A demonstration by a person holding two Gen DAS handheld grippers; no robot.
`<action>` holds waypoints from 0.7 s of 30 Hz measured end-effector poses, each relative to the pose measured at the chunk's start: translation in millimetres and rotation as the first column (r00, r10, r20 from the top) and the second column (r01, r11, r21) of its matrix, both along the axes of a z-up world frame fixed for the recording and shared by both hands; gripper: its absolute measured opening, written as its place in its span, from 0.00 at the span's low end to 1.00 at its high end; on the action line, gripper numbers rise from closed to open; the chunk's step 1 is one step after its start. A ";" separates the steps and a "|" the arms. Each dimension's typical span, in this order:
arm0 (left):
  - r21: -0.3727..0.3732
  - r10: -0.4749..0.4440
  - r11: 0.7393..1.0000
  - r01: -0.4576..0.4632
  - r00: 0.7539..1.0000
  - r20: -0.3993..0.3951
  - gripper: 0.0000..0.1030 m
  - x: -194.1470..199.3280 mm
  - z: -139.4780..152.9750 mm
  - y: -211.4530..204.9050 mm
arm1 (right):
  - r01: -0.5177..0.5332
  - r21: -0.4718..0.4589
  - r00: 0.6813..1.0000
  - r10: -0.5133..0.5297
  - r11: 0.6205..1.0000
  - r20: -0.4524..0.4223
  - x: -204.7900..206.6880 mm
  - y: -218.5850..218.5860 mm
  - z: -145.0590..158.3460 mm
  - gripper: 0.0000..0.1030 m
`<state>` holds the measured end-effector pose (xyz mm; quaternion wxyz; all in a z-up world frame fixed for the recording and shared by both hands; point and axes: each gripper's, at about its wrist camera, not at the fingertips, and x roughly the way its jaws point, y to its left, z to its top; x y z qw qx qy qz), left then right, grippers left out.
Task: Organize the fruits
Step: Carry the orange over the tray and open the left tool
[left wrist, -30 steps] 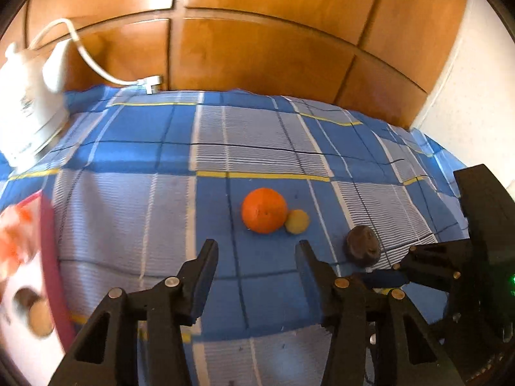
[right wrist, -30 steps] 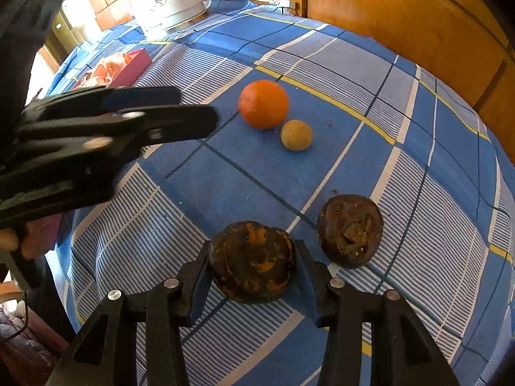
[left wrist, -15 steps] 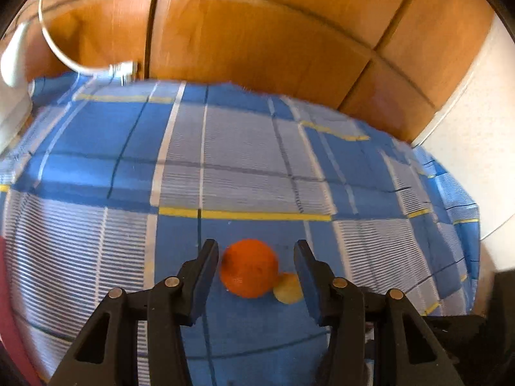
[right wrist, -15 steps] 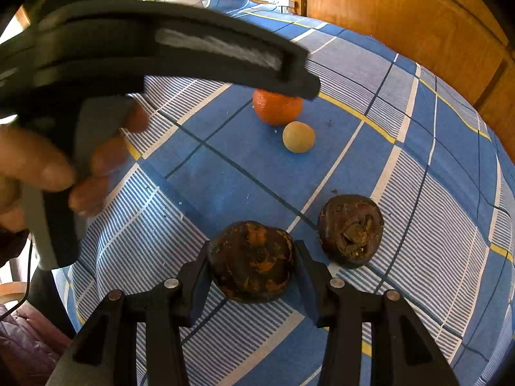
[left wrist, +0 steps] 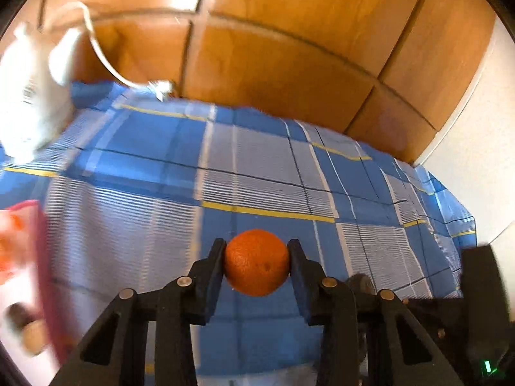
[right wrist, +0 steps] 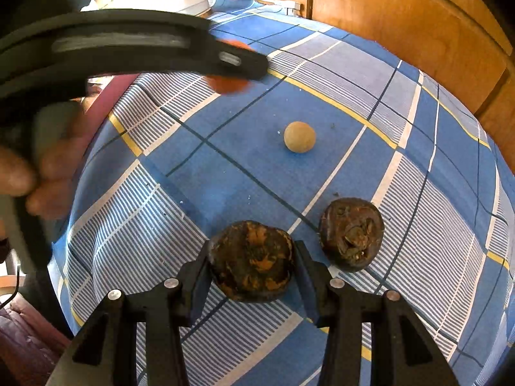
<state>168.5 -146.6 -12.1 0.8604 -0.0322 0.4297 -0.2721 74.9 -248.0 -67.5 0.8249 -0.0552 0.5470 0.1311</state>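
Now the left claw (left wrist: 257, 262) clamps an orange (left wrist: 256, 262) above the blue checked worktop (right wrist: 370, 77). Nearer, the right claw (right wrist: 251, 261) pinches a dark fruit (right wrist: 251, 260); another dark fruit (right wrist: 351, 238) and a small yellow ball (right wrist: 299, 136) lie beyond.

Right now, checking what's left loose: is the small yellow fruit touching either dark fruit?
No, the small yellow fruit lies alone on the blue cloth, apart.

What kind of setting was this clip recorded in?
Probably a room in a home: a table under a blue checked tablecloth, wooden panelled doors behind it, and a white appliance, apparently an iron, with its cord lying on the cloth.
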 end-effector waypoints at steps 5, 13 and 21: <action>0.008 0.090 0.996 -0.091 0.993 0.072 0.38 -30.7 24.9 56.6 | -0.002 -0.012 1.000 0.002 1.000 0.014 -4.7 3.7 0.1 0.47; 0.077 0.275 0.955 -0.286 0.953 0.124 0.38 -61.4 29.9 164.9 | 0.000 -0.030 0.999 0.001 1.000 0.036 -16.7 12.5 -1.8 0.47; 0.194 0.425 0.880 -0.434 0.901 0.089 0.38 -54.7 -8.4 232.6 | 0.004 -0.045 0.999 -0.002 0.999 0.045 -22.6 18.3 -1.1 0.47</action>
